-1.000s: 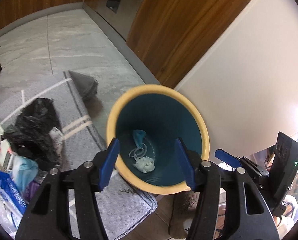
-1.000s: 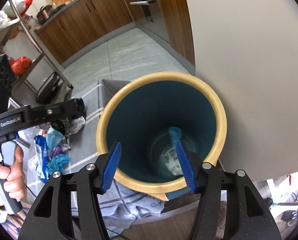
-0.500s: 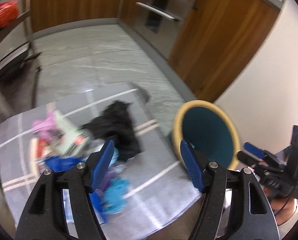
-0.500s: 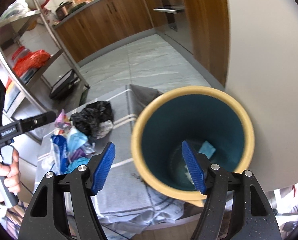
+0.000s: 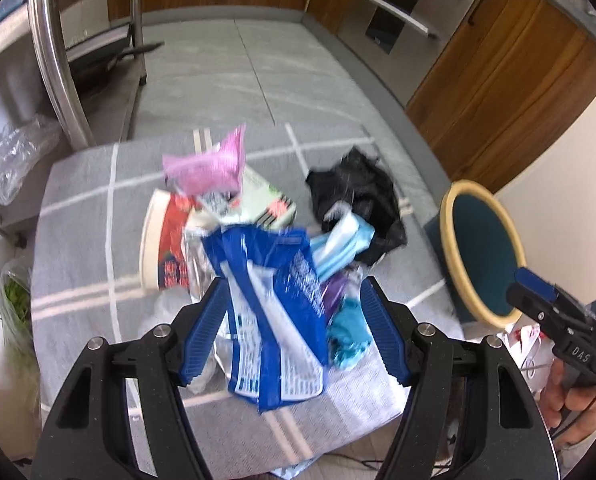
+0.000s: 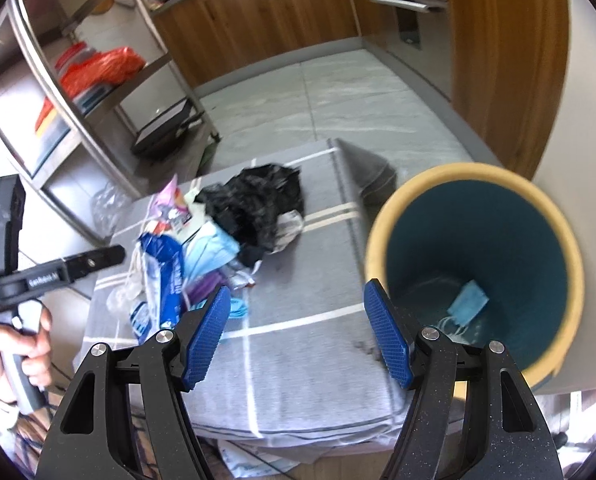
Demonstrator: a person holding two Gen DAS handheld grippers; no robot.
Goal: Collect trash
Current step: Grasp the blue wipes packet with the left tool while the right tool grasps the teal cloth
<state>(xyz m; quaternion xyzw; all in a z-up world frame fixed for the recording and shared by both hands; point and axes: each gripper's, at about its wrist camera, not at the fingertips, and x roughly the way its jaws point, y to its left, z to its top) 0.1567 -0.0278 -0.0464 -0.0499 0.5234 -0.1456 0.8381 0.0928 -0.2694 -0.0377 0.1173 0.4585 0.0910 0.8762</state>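
Where rim shows, bin, face mask inside.

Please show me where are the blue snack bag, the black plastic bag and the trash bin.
blue snack bag [image 5: 273, 304]: left wrist view, middle of its printed front.
black plastic bag [image 5: 358, 188]: left wrist view, crumpled centre.
trash bin [image 6: 494, 236]: right wrist view, teal inner wall.

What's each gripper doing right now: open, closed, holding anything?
Left gripper: open, empty, poised over the blue wrapper.
Right gripper: open, empty, beside the bin.
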